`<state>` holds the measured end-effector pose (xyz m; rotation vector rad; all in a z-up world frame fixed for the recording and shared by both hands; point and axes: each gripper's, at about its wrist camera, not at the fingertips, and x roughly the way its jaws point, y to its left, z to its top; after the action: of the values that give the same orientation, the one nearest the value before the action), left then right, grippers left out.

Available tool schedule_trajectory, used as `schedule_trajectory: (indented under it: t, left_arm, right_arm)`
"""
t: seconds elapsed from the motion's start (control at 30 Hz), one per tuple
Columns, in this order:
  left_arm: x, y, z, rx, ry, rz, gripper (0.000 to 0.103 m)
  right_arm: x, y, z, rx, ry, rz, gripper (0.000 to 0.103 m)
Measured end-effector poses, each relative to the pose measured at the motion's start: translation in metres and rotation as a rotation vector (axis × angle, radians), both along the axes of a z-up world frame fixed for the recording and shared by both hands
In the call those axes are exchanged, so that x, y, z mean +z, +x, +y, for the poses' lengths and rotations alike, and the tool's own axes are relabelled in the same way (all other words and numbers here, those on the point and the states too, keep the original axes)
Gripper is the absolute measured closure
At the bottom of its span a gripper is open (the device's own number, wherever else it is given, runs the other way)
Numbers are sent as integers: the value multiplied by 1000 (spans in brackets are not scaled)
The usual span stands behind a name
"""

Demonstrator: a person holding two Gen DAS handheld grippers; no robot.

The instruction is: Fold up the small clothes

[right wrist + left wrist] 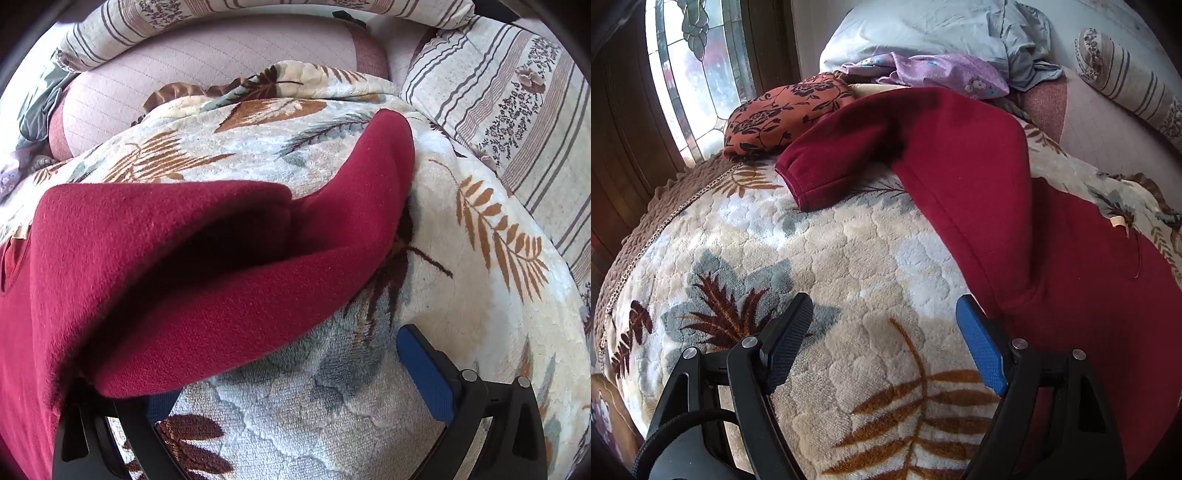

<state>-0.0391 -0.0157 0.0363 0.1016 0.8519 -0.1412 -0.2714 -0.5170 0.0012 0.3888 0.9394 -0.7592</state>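
Left wrist view: the left tool (882,332) stands wide open above the leaf-patterned blanket (827,251) on the bed. Its two fingers (982,347) are well apart and grip nothing. The right-hand finger sits just beside the edge of the dark red fleece garment (979,177); contact cannot be confirmed. The garment lies spread over the blanket, one sleeve (831,166) extended toward an orange floral cushion (775,110). Behind it lie a lilac floral cloth (942,72), a pale blue pillow (916,29) and a striped bolster (1130,81). A stained-glass window (694,62) is at upper left.

Right wrist view: the right tool (291,373) is also spread wide. Its blue-padded right finger (424,373) is clear of the cloth, over the blanket (461,240). The left finger is hidden under a raised fold of the red garment (166,277), which drapes over it; nothing is pinched between the two. The garment's second sleeve (376,166) points toward a striped floral pillow (509,110).
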Motion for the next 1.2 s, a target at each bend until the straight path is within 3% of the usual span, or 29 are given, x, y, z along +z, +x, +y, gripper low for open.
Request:
schedule_trajectory:
  t: [0.2, 0.3, 0.4, 0.67, 0.9, 1.2]
  left_arm:
    - [12, -17, -14, -66, 9, -37, 22]
    - [16, -24, -19, -90, 2, -48, 22]
    - [20, -32, -21, -104, -12, -56, 22]
    - [29, -52, -28, -145, -25, -93, 22]
    - [32, -57, -34, -163, -21, -89, 22]
    - [27, -57, -46, -194, -15, -66, 22]
  right_arm:
    - [3, 1, 1, 10, 34, 37, 0]
    - [9, -10, 8, 20, 98, 66, 0]
    - [18, -27, 29, 44, 97, 79, 0]
    - [66, -56, 104, 160, 60, -66, 0]
    - [87, -14, 168, 319, 48, -116, 0]
    - [88, 34, 220, 398, -24, -129, 0]
